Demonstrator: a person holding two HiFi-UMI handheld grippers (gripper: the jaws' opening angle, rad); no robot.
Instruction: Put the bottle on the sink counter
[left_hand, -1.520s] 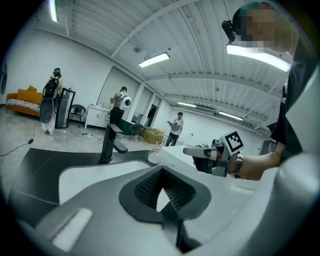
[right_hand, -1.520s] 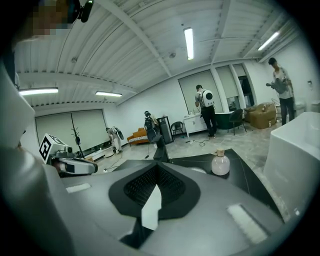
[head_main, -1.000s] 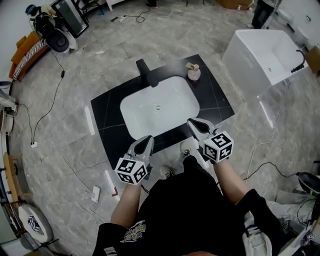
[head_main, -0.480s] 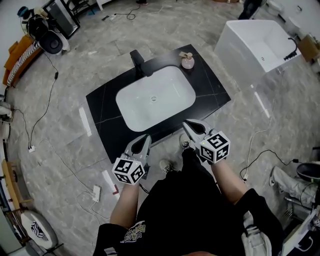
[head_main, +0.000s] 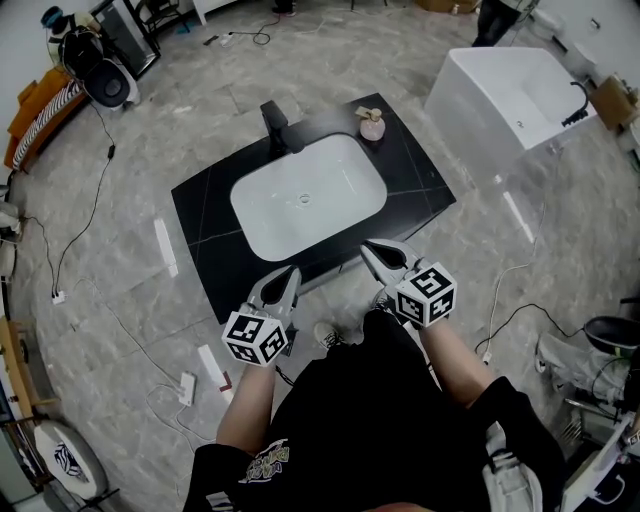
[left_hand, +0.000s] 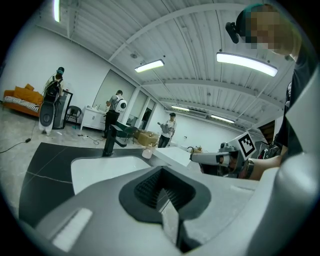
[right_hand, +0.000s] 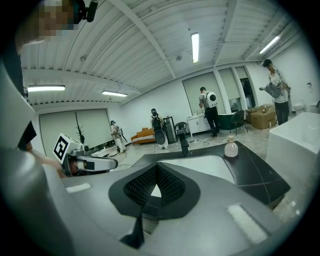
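You held the left gripper (head_main: 288, 275) and right gripper (head_main: 372, 250) at the near edge of the black counter (head_main: 205, 215), each with its jaws pressed together on nothing. The bottle (head_main: 372, 125) stood on the counter at the 1 o'clock corner of the basin (head_main: 330, 190), well apart from both.

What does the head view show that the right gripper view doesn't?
Only the head view shows the person's shoes and a white power strip on the floor. Only the right gripper view shows the ceiling lights and people standing far behind the sink. Both show the white sink basin, the black faucet and the pink bottle standing on the black counter.
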